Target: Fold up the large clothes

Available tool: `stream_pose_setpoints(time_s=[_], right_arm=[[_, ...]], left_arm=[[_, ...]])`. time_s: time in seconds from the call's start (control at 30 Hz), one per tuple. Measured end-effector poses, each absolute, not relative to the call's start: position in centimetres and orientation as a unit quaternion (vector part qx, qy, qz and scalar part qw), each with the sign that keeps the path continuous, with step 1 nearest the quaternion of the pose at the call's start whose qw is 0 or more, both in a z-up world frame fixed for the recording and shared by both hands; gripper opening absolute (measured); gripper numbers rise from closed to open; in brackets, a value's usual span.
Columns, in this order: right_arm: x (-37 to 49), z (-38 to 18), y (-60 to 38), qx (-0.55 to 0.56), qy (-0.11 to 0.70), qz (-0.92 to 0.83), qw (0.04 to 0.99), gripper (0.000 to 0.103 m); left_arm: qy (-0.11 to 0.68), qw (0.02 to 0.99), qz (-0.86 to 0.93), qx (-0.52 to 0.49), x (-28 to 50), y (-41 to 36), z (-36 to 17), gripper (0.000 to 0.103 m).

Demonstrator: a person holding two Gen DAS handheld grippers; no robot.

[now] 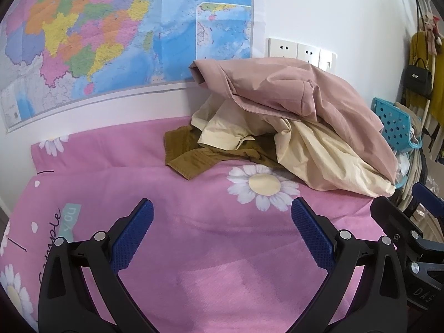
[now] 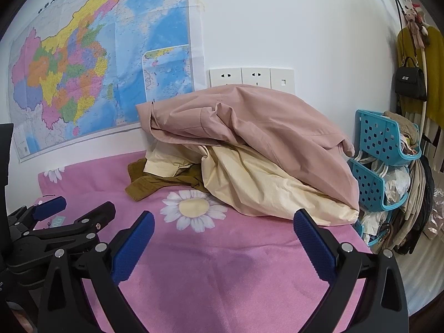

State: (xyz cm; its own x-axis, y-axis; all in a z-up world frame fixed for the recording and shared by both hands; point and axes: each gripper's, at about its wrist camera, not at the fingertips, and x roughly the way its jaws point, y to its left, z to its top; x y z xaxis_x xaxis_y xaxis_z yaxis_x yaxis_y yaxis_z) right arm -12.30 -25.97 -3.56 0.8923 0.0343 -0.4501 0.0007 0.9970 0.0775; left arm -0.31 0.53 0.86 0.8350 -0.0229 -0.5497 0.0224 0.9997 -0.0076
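Clothes (image 1: 291, 116) heaped at the far side of my pink sheet (image 1: 208, 249), against the wall.
The pink garment (image 2: 249, 127) tops a cream one (image 2: 263, 188) and a brown one (image 2: 147, 183). My left tongs (image 1: 222, 213) and right tongs (image 2: 224, 224) both gape wide, holding nothing, above bare sheet.

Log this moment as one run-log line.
left gripper: open, empty | right gripper: open, empty | pink garment: atop clothes pile, unfolded | cream garment: beneath | stage: not yet grasped
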Motion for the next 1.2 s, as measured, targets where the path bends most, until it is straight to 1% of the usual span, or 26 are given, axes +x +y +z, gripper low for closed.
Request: stream_pose_setpoints(time_s=[1.2], right_arm=[[-11.35,-3.48,-26.0,0.02,0.242,-0.002,0.97,0.097]], left_arm=[[0.293,0.956,-0.01,-0.009,0.56,0.47,0.41,0.098]])
